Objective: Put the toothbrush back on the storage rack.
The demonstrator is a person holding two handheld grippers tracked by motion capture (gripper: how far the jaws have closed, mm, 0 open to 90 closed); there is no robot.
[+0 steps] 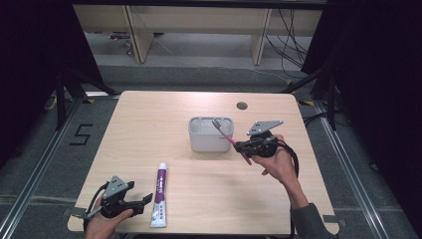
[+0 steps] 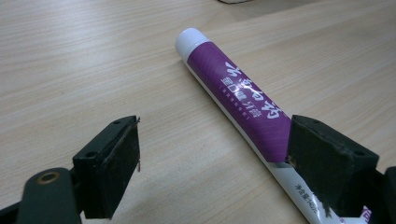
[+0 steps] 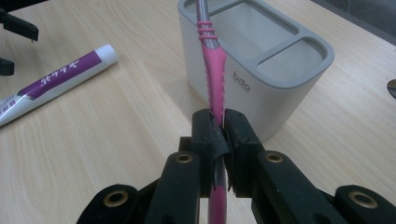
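The pink plastic toothbrush (image 3: 214,77) is clamped at mid-handle between the closed jaws of your right gripper (image 1: 245,146), tilted, with its dark bristle head (image 1: 217,123) above the right end of the light grey plastic two-compartment holder (image 1: 211,142) and its tail pointing down toward the near right. In the right gripper view the brush neck runs over the holder's near rim; whether the head is already below the rim cannot be told. The holder stands upright near the middle of the pale wooden table (image 1: 149,114). Your left gripper (image 1: 133,201) rests at the near left edge with its jaws wide apart and holding nothing; the purple and white toothpaste tube (image 2: 236,95) lies flat just beside it, passing under one jaw in the left gripper view, cap pointing to the far side. Judged risks: the narrow handle may pivot in the pads if the head catches the rim or the divider, and a sideways push could tip or slide the light holder. Releasing at this tilt may let the brush drop outside the compartment. Open room: the table is bare to the left of and beyond the holder. On the right, your hand is near the table edge, so keep any withdrawal upward. The round cable port (image 1: 242,105) lies beyond the holder, well apart.
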